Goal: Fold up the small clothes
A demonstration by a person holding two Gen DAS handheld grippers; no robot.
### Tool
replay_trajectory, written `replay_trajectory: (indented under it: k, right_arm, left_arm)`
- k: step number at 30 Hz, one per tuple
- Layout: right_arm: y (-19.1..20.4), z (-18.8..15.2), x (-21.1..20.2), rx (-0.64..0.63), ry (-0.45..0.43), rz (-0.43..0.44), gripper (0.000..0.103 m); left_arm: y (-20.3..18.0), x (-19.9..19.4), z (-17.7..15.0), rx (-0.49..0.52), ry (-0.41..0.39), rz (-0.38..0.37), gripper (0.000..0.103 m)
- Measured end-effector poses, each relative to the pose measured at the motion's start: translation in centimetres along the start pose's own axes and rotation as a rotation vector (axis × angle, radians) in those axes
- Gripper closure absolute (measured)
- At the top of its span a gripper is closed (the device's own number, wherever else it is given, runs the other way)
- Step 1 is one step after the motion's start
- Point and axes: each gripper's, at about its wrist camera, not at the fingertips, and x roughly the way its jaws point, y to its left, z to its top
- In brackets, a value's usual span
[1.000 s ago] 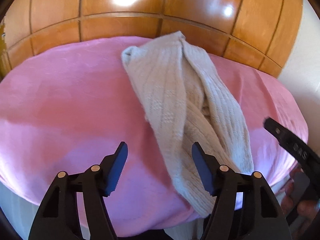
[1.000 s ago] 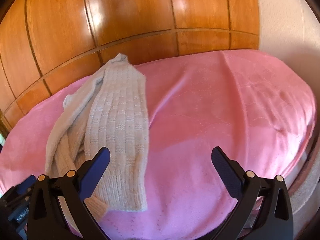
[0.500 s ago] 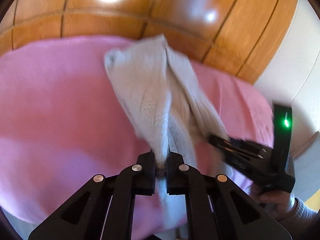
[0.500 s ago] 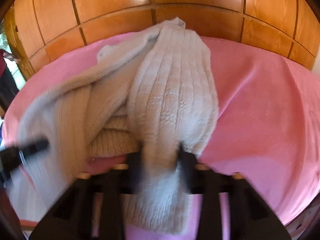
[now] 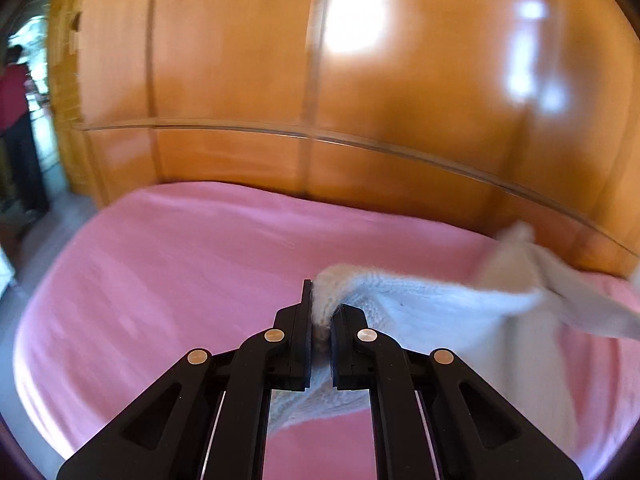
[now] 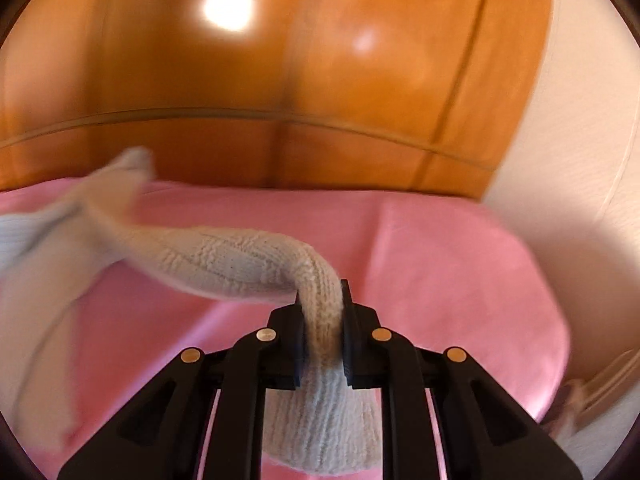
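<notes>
Left gripper (image 5: 321, 322) pressed together on a bunched end of the pale knitted garment (image 5: 432, 308), lifted above the pink bedspread (image 5: 180, 264). From the jaws, knit stretched rightward as a taut band toward a blurred peak in front of the wooden headboard (image 5: 240, 80); a short tail of fabric hanging below the jaws. At far left of the headboard, a doorway with a figure in red (image 5: 14, 92), well apart from the cloth.

Right gripper (image 6: 321, 322) likewise clamped tight on the garment (image 6: 240, 264), pinching a twisted ribbed roll, loose end drooping beneath the fingers (image 6: 352, 320). Knit arching leftward from the jaws, clear of the bedspread (image 6: 440, 264), toward a blurred corner raised before the headboard (image 6: 320, 60). White wall (image 6: 580, 120) right of the headboard.
</notes>
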Motion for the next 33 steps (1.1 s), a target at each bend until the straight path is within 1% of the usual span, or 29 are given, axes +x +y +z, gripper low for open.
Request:
replay_trajectory:
  k: [2,4,6,7,8,9,10,11,12,13,14,15,16,17,18,19,20,21,22,23,24,26,27,29,30,32,33]
  right_arm:
    - [-1.0,1.9,3.6,0.016,0.046,-0.07,0.09]
    - [-1.0,3.4,6.7,0.005,0.09,-0.126,0.09]
    - [-0.6,4.5,10.1,-0.005,0.155,-0.151,0.09]
    - [-0.3,4.8,11.1,-0.005,0.175,-0.148,0.086]
    - [0.0,5.0,12.0,-0.001,0.192,-0.143,0.082]
    - [-0.4,5.3,12.3,0.001,0.198,-0.139,0.068]
    - [0.1,5.3,12.1,0.001,0.18,-0.144,0.052]
    - [0.7,5.0,11.4,-0.001,0.158,-0.143,0.043]
    - [1.3,4.6,10.5,0.002,0.133,-0.133,0.029]
    - [1.8,4.0,9.2,0.008,0.109,-0.108,0.028]
    - [2.4,3.2,7.7,0.014,0.095,-0.05,0.028]
    - [3.4,2.3,6.1,0.02,0.097,0.04,0.028]
    - [4.2,1.5,5.2,0.024,0.11,0.121,0.028]
    - [5.4,0.5,4.0,0.031,0.14,0.24,0.028]
    - [6.5,-0.6,3.1,0.039,0.176,0.358,0.031]
    - [8.4,-2.2,1.7,0.046,0.222,0.504,0.039]
    - [10.2,-3.4,0.5,0.044,0.258,0.617,0.044]
    - [12.0,-4.6,-0.7,0.047,0.296,0.721,0.052]
    - [13.7,-5.6,-1.5,0.054,0.333,0.812,0.056]
    - [15.1,-6.4,-2.3,0.062,0.364,0.887,0.06]
    - [16.7,-7.3,-3.0,0.072,0.4,0.959,0.062]
    - [18.9,-8.6,-3.8,0.082,0.457,1.026,0.063]
    - [20.5,-9.5,-4.1,0.072,0.502,1.053,0.063]
    - [21.9,-10.3,-4.5,0.069,0.535,1.068,0.062]
    - [22.5,-11.0,-5.1,0.064,0.534,1.07,0.062]
    - [22.7,-11.3,-6.3,0.061,0.513,1.075,0.063]
    - [22.7,-11.1,-6.4,0.062,0.506,1.085,0.081]
  left_arm:
    - [1.6,2.8,2.0,-0.043,0.029,0.072,0.098]
    - [3.1,5.4,3.7,-0.081,0.051,0.142,0.098]
    - [3.9,8.1,4.8,-0.098,0.082,0.216,0.098]
    - [4.2,8.9,4.9,-0.105,0.106,0.239,0.097]
    - [4.6,9.8,5.0,-0.122,0.133,0.252,0.089]
    - [4.8,10.6,4.9,-0.141,0.155,0.251,0.083]
    - [5.0,10.8,4.5,-0.152,0.162,0.246,0.068]
    - [4.9,10.6,4.1,-0.15,0.151,0.255,0.053]
    - [4.8,10.1,3.5,-0.143,0.125,0.259,0.051]
    - [4.6,9.6,2.8,-0.133,0.105,0.236,0.051]
    - [4.2,9.2,1.8,-0.121,0.107,0.195,0.051]
    - [3.9,8.9,0.8,-0.126,0.113,0.163,0.051]
    - [3.2,8.5,-0.5,-0.124,0.134,0.094,0.051]
    - [2.4,8.0,-2.1,-0.123,0.161,-0.004,0.051]
    - [1.3,7.5,-3.8,-0.121,0.191,-0.102,0.051]
    - [0.4,7.2,-5.0,-0.115,0.213,-0.163,0.051]
    - [-1.1,6.7,-6.8,-0.103,0.247,-0.247,0.051]
    - [-2.3,6.3,-8.3,-0.1,0.271,-0.312,0.051]
    - [-3.2,6.0,-9.5,-0.101,0.291,-0.369,0.051]
    - [-4.3,5.6,-10.8,-0.106,0.314,-0.428,0.051]
    - [-5.4,5.3,-12.0,-0.123,0.33,-0.475,0.051]
    - [-7.2,5.1,-13.7,-0.155,0.366,-0.535,0.051]
    - [-7.6,5.3,-14.2,-0.178,0.384,-0.554,0.051]
    - [-8.9,5.7,-15.9,-0.257,0.436,-0.62,0.051]
    - [-9.7,5.6,-16.6,-0.273,0.447,-0.642,0.051]
    - [-11.2,4.8,-17.7,-0.283,0.452,-0.66,0.053]
    - [-11.7,4.8,-17.9,-0.287,0.454,-0.675,0.058]
